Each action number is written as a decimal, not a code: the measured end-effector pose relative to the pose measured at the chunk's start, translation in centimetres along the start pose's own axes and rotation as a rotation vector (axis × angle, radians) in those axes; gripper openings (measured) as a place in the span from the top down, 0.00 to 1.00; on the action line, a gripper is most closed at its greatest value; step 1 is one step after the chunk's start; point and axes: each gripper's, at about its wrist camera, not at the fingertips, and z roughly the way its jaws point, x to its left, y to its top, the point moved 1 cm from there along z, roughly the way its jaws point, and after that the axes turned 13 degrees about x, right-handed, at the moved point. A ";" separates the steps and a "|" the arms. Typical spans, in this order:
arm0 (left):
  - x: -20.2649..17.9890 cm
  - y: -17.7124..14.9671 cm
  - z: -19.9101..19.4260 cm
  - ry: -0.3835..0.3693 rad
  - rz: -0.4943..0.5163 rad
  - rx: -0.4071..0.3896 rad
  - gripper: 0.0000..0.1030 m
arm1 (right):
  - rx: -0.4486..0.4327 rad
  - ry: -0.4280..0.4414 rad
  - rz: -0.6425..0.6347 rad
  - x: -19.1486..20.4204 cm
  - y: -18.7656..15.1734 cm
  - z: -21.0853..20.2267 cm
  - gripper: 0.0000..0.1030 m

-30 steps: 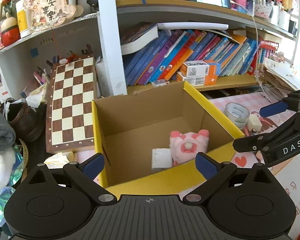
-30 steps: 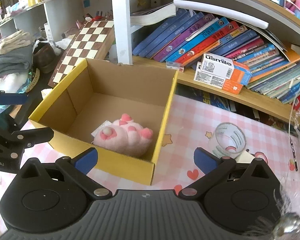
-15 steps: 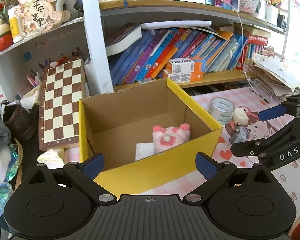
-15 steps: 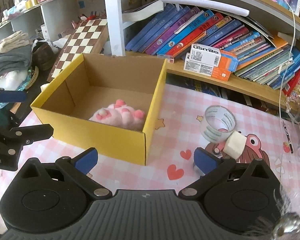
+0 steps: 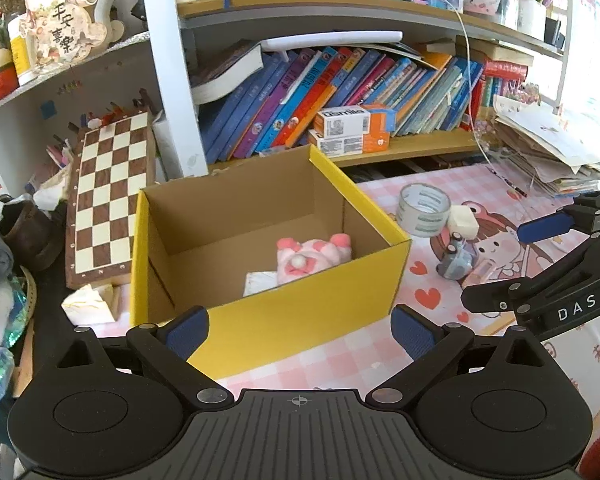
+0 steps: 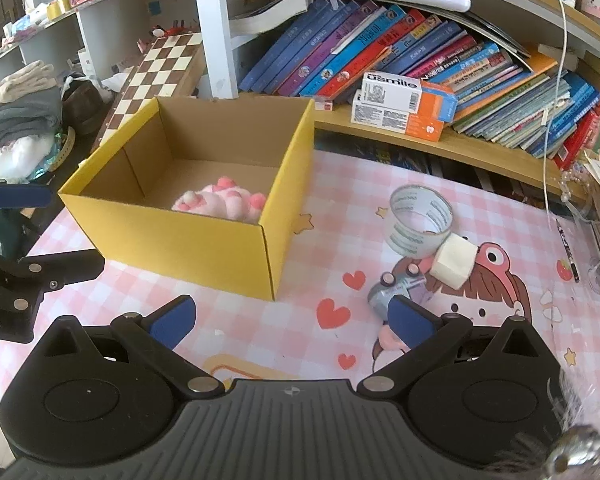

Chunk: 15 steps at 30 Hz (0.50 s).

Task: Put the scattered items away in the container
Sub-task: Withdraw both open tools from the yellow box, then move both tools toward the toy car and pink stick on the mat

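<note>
My left gripper has its fingers spread wide with nothing between them, hanging over the near yellow wall of the box. My right gripper is spread just as wide and empty, above the pink checked mat, with its right fingertip just in front of the toy car.

The box stands open on the mat. Inside it the pink plush lies on the floor toward the right wall, with a white card touching its near-left side.

To the right of the box, still on the mat, three things lie close together: the toy car nearest me, a cream block just behind it, and the tape roll beyond, touching the block.

Behind the box a chessboard leans at the left, and books fill the shelf.
</note>
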 end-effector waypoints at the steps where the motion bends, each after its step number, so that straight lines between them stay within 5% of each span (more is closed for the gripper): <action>1: -0.2 0.0 0.0 -0.001 -0.001 0.002 0.04 | 0.002 0.000 0.000 -0.2 -0.2 0.0 0.00; 15: -4.3 0.2 0.6 0.000 -0.010 0.014 0.04 | 0.010 -0.002 -0.001 -3.7 -2.1 -0.5 0.00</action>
